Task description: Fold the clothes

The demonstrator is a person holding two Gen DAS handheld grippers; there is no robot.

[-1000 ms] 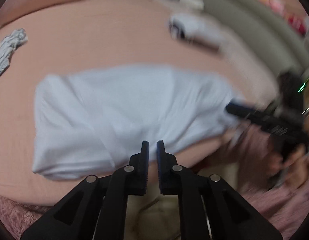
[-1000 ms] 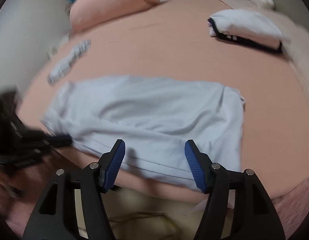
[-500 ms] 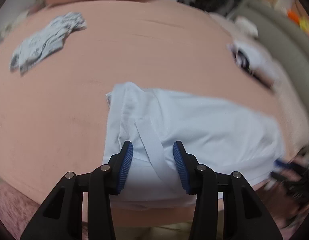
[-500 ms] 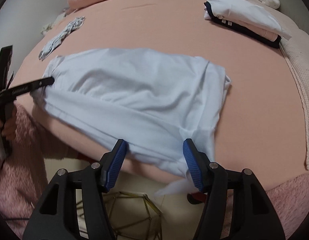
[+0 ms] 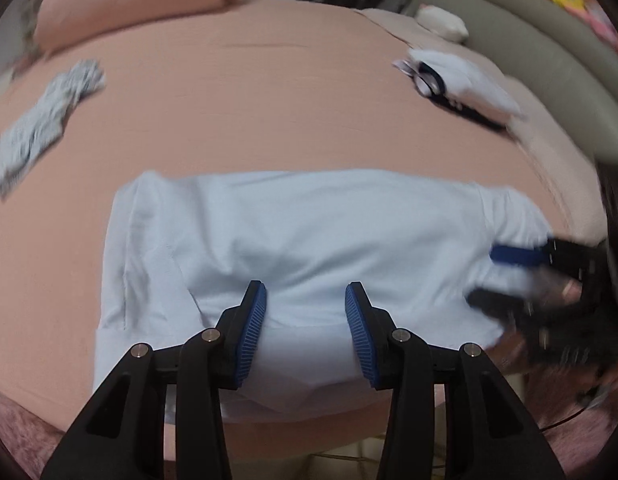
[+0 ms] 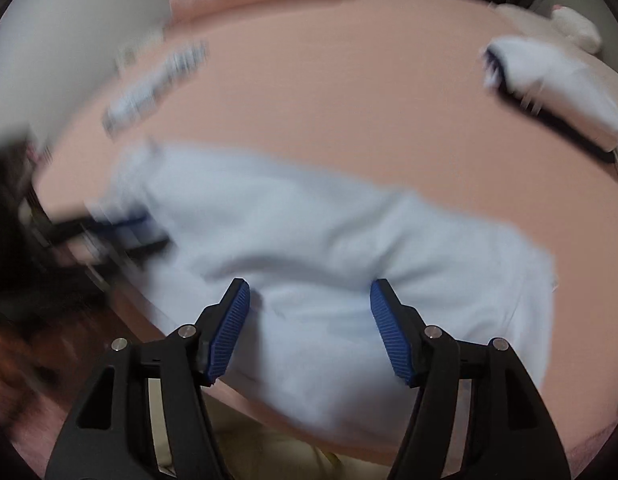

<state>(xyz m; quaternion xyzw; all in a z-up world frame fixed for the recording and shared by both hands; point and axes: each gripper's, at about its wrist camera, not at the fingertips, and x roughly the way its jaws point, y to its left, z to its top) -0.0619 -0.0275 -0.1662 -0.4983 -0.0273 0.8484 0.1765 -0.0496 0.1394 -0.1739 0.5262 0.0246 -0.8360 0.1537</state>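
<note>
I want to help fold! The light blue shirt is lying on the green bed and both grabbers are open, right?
Almost. The bed sheet is peach-pink, not green, as the left wrist view shows. The rest holds: the light blue shirt lies on it, and the left gripper and right gripper are both open.

Pink bed (image 5: pixel 269 112) bearing pale-blue garment (image 5: pixel 309 232), grey patterned cloth (image 5: pixel 41 120), seemingly folded stack (image 5: pixel 461 80), pillow (image 5: pixel 133 4).
</note>
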